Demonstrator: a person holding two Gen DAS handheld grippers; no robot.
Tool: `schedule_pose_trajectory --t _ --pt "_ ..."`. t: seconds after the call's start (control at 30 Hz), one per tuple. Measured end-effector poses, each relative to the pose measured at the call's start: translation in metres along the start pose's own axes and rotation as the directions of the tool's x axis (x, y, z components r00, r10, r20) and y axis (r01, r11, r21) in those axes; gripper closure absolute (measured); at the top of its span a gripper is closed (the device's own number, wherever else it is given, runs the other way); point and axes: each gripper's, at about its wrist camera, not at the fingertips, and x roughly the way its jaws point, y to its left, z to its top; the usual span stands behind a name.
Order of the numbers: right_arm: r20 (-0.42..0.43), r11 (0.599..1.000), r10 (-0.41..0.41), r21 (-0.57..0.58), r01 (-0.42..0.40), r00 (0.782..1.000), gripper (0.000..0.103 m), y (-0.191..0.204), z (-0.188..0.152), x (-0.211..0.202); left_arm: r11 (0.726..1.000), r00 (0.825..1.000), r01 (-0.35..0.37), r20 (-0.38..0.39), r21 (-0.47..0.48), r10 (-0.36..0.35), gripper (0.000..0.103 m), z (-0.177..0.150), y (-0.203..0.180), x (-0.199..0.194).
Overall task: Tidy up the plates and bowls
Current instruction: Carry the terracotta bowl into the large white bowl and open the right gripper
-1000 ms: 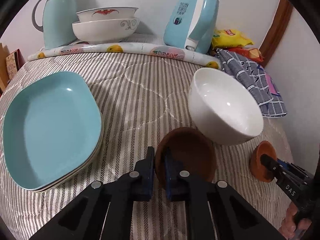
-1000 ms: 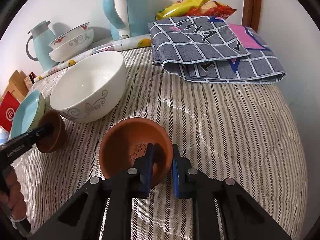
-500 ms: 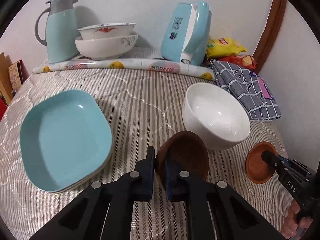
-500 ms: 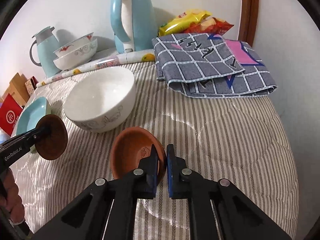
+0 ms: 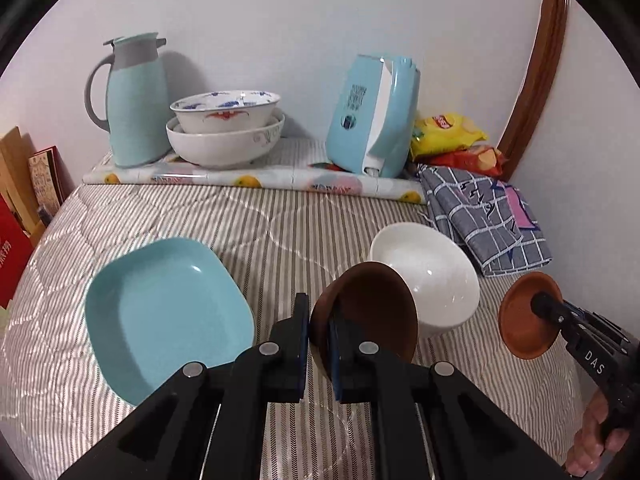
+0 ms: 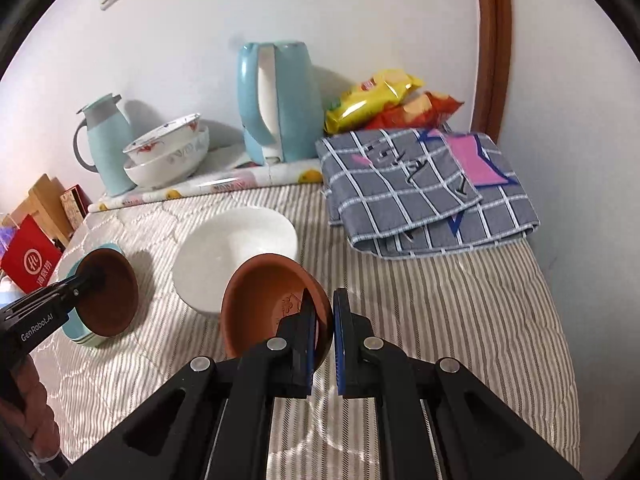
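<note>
Right now your left hand-held gripper (image 5: 319, 336) is clamped on the rim of a dark brown bowl (image 5: 368, 312), holding it tilted and lifted off the striped quilt (image 5: 280, 220), just in front of the white bowl (image 5: 436, 276) that rests on the quilt. Your right hand-held gripper (image 6: 324, 336) is clamped the same way on the rim of a terracotta bowl (image 6: 264, 304), also raised and tilted, beside the white bowl on its right. To your left, the stacked light-blue plates (image 5: 160, 312) lie on the quilt. Against the wall, two patterned bowls (image 5: 226, 128) sit nested between a pale blue thermos jug (image 5: 134, 100) and a blue kettle (image 5: 376, 116), with a folded checked cloth (image 5: 488, 216) near the corner.
</note>
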Motion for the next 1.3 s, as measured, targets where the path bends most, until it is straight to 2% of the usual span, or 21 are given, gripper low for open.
schedule_pose_trajectory --t 0.17,0.5,1.3 --pt "0.006 1.0 0.016 0.006 -0.016 1.0 0.095 0.009 0.011 -0.002 1.0 1.0 0.006 0.008 -0.009 -0.006 0.094 0.007 0.004 -0.004" --pt "0.015 0.999 0.028 -0.024 -0.028 0.999 0.095 0.031 0.032 0.008 1.0 1.0 -0.025 0.019 -0.003 0.025 0.094 0.025 0.015 -0.003" --pt "-0.103 0.996 0.037 -0.074 -0.045 0.994 0.095 0.057 0.046 0.075 0.999 0.999 -0.033 -0.028 -0.028 0.032 0.094 0.046 0.035 0.041"
